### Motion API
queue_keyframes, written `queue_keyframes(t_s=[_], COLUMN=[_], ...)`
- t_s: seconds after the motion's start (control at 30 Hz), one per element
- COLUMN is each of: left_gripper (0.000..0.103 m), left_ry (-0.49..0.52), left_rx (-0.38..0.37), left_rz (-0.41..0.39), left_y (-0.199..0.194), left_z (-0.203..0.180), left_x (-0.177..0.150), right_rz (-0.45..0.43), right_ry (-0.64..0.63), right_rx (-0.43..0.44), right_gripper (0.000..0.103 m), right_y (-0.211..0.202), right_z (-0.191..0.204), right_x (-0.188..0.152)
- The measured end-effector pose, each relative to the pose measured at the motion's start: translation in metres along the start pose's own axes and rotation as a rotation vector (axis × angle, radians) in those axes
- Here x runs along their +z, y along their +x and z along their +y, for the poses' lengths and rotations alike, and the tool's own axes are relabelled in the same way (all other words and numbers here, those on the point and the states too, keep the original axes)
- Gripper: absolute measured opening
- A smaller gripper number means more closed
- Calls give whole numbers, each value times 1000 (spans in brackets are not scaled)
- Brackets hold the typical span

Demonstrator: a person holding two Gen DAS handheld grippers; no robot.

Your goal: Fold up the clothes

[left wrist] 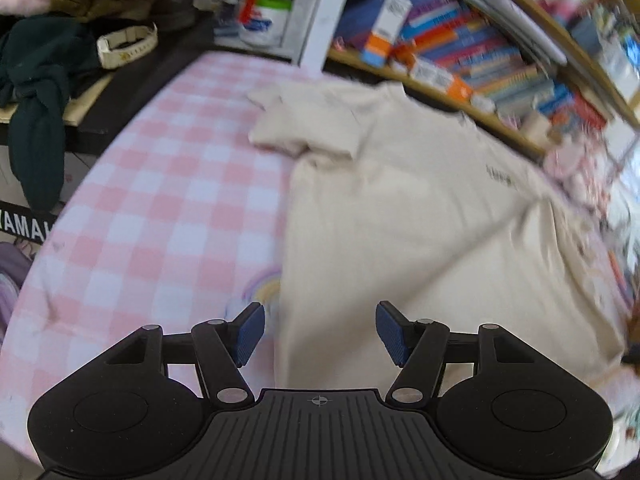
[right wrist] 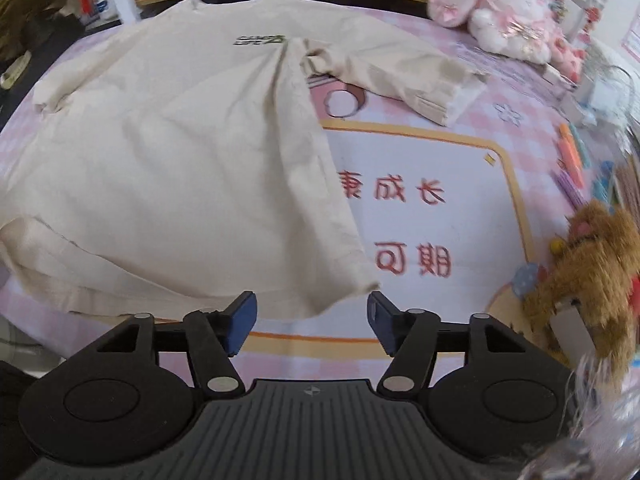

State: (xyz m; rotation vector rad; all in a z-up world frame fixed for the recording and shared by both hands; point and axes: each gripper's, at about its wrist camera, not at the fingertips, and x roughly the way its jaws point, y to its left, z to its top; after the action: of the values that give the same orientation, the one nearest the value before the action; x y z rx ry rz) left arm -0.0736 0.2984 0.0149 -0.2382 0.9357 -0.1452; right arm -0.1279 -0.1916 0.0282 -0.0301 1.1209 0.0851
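Observation:
A cream T-shirt (left wrist: pixel 420 208) lies spread on a pink checked bed cover (left wrist: pixel 160 208), with one short sleeve (left wrist: pixel 304 124) pointing to the far left. My left gripper (left wrist: pixel 318 330) hovers open above the shirt's near left edge, nothing between its blue pads (left wrist: pixel 250 334). In the right wrist view the same T-shirt (right wrist: pixel 168 168) shows a small dark logo (right wrist: pixel 260 40), and its other sleeve (right wrist: pixel 400 76) stretches right. My right gripper (right wrist: pixel 310 326) is open just over the shirt's near right hem corner (right wrist: pixel 360 284), apart from it.
A bookshelf (left wrist: pixel 480 60) full of books runs along the far side. Dark clothes (left wrist: pixel 36 92) hang over a stand at left. Pink and white plush toys (right wrist: pixel 508 12) sit at the bed's far right, a brown plush (right wrist: pixel 596 276) and pens (right wrist: pixel 572 156) along the right edge.

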Motion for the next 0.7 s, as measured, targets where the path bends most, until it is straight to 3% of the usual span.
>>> queue_keyframes(t_s=[0.2, 0.3, 0.37, 0.57, 0.7], left_gripper=[63, 63, 62, 62, 62], left_ry=[21, -10, -39, -226, -497], left_rx=[18, 15, 13, -20, -150], left_rz=[78, 88, 86, 86, 53], left_y=[-14, -18, -20, -30, -33], left_z=[-1, 0, 2, 5, 15], left_x=[-28, -35, -37, -53, -72], right_rz=[-66, -111, -116, -87, -55], right_ry=[209, 334, 366, 259, 163], right_rx=[19, 65, 48, 55, 91], right_gripper=[65, 65, 65, 64, 52], right_y=[-8, -5, 4, 36, 45], right_z=[-30, -46, -52, -51, -48], right_x=[-12, -8, -2, 14, 15])
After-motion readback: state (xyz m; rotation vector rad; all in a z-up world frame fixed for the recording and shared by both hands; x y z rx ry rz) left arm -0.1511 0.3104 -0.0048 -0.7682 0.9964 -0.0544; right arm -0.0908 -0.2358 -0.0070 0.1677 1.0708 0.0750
